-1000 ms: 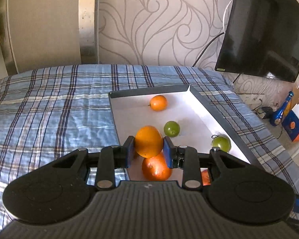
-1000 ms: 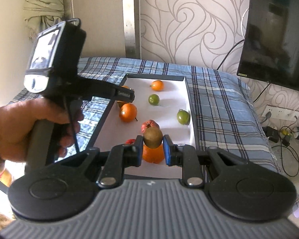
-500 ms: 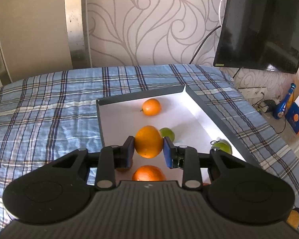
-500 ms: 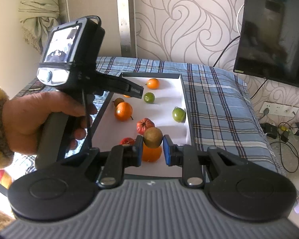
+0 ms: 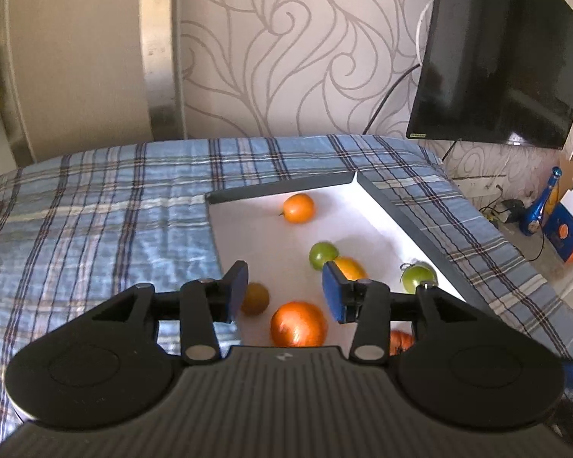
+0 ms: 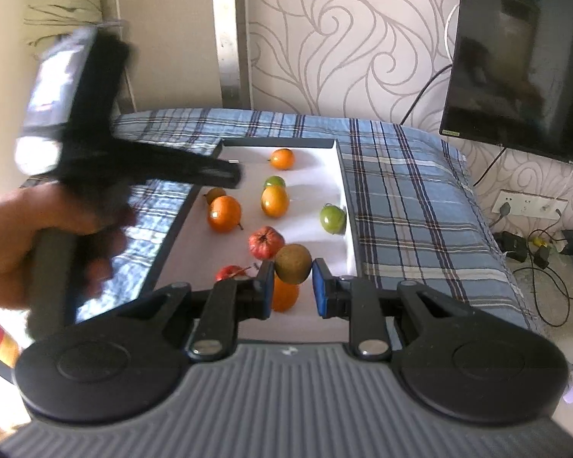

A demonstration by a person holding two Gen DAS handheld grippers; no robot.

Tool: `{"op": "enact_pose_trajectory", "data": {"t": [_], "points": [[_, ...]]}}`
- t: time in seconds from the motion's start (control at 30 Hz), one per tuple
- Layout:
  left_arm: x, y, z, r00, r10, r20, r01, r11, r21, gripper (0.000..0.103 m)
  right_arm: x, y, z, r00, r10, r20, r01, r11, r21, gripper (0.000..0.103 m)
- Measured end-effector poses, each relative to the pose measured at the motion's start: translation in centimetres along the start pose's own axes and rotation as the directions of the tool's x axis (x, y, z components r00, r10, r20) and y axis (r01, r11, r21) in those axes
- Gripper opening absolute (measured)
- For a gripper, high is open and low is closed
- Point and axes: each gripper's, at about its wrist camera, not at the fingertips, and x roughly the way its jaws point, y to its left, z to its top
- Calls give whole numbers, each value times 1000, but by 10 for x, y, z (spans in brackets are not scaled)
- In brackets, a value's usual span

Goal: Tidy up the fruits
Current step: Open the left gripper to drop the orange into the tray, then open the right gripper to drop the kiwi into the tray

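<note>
Over the white tray on the plaid bed, the left gripper has just been opening, jaws apart and empty; the yellow-orange fruit lies below, probably touching 1 green fruit. Right gripper clamps a brown fruit.

Daylight lit the room softly, and glare washed out the white tray floor near its far side. My fisheye lenses bent the walls at the edges. My left hand and its gripper smeared with motion blur in the right view.
</note>
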Motion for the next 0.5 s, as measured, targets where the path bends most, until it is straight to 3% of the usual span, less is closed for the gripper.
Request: {"op": "enact_pose_trajectory", "data": {"t": [0.07,0.23,0.27,0.4,0.5], "points": [[-12,5,-5,1000,1,8,-1,1000,-12,52,11,-3,3,1000,2,-7,-2,1000,0,24],[-43,6,-17,999,15,50,-15,1000,1,86,35,-4,11,1000,-6,-12,6,1000,-18,26],[-50,5,-19,998,20,60,-20,1000,8,88,39,-5,13,1000,-3,-14,2,1000,-14,26],[-74,1,-27,995,19,102,-22,999,34,99,36,-5,14,1000,0,23,0,1000,-10,52],[-90,-6,-32,988,68,138,-77,995,62,102,27,-8,15,999,0,36,-1,1000,3,52]]}}
